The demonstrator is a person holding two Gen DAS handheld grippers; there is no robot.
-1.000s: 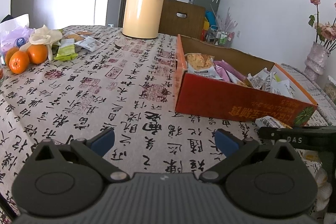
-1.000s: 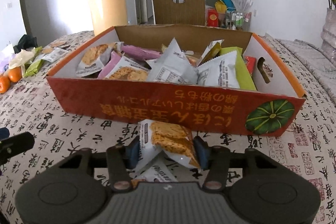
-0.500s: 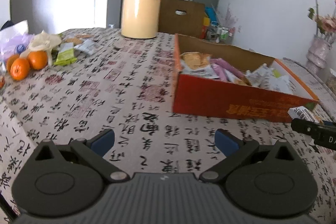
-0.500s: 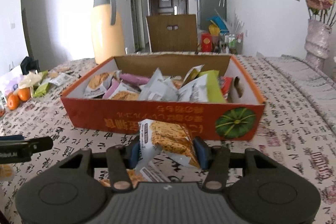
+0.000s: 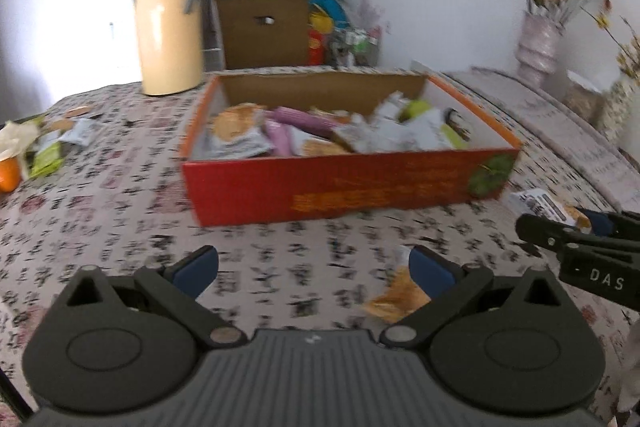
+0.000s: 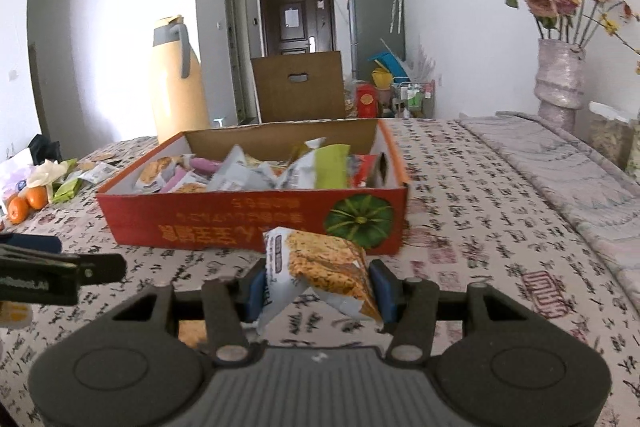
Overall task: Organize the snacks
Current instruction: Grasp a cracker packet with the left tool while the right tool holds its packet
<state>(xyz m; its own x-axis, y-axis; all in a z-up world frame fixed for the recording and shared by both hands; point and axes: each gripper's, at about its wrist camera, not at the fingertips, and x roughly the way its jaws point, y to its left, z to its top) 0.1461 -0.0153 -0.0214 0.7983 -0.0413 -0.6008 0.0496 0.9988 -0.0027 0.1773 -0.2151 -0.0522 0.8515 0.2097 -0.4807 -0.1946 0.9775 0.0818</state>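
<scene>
A red cardboard box (image 5: 344, 187) holding several snack packets stands on the patterned tablecloth. In the right wrist view the same box (image 6: 248, 215) lies ahead and to the left. My right gripper (image 6: 318, 289) is shut on a white packet of brown crackers (image 6: 320, 267), held above the cloth in front of the box. In the left wrist view the right gripper (image 5: 580, 239) and its packet (image 5: 544, 205) show at the right. My left gripper (image 5: 314, 269) is open with nothing between its fingers. A loose orange packet (image 5: 394, 297) lies by its right finger.
A yellow thermos jug (image 5: 168, 19) stands behind the box. Oranges (image 6: 26, 203) and loose packets (image 5: 48, 155) lie at the far left of the table. A vase of flowers (image 6: 560, 75) stands at the right. A brown carton (image 6: 298, 87) sits beyond the table.
Both grippers have drawn back from the box, which now looks smaller. The left view has swung right, centring the box. The right gripper still holds the cracker packet.
</scene>
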